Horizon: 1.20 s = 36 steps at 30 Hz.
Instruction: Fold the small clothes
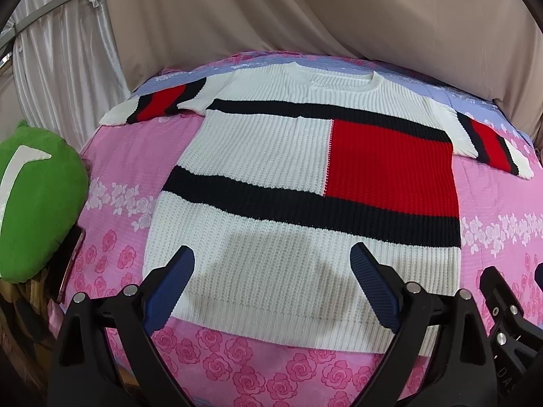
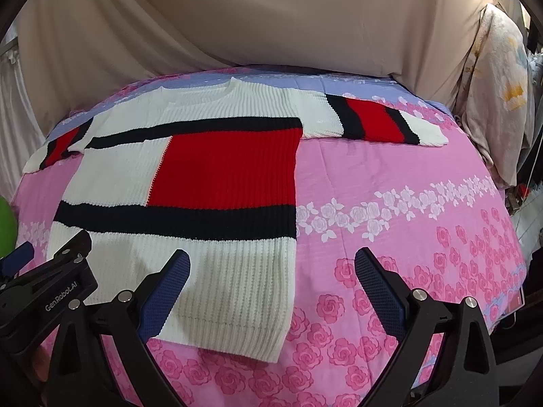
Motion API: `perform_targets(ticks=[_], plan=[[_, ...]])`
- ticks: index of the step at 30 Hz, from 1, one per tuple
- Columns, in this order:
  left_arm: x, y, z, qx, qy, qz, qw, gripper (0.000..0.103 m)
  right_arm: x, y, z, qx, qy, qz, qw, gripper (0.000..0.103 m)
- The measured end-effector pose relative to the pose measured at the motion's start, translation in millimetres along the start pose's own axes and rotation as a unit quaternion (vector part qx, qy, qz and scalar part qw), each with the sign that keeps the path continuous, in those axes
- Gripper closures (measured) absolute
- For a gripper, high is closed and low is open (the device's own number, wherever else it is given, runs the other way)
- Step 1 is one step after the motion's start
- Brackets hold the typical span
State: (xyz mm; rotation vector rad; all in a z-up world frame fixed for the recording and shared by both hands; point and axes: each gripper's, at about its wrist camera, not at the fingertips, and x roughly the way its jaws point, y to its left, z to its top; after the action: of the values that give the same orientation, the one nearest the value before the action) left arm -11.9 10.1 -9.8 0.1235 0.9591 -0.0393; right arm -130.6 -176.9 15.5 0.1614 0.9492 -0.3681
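Note:
A white knit sweater [image 1: 271, 156] with black bands and a red block lies flat and spread out on the pink floral bedspread [image 1: 115, 183], both short sleeves out to the sides. My left gripper [image 1: 273, 264] is open and empty, hovering over the sweater's hem. The sweater also shows in the right wrist view [image 2: 190, 176]. My right gripper [image 2: 271, 268] is open and empty, over the sweater's lower right corner and the bedspread [image 2: 407, 210]. The left gripper's body [image 2: 51, 285] shows at the left of the right wrist view.
A green plush cushion [image 1: 37, 203] lies at the bed's left edge, with a phone-like object [image 1: 69, 264] beside it. Beige draped cloth [image 1: 305, 10] backs the bed. Hanging fabric [image 2: 499, 101] stands at the right.

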Motion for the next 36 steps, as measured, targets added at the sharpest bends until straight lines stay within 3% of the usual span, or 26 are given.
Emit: perform_targets(ticks=[36], plan=[[-4,5,-11,0.002,0.003,0.015,0.9999,0.012,-6,14,-5,-0.020,0.003,0.012,1.000,0.007]])
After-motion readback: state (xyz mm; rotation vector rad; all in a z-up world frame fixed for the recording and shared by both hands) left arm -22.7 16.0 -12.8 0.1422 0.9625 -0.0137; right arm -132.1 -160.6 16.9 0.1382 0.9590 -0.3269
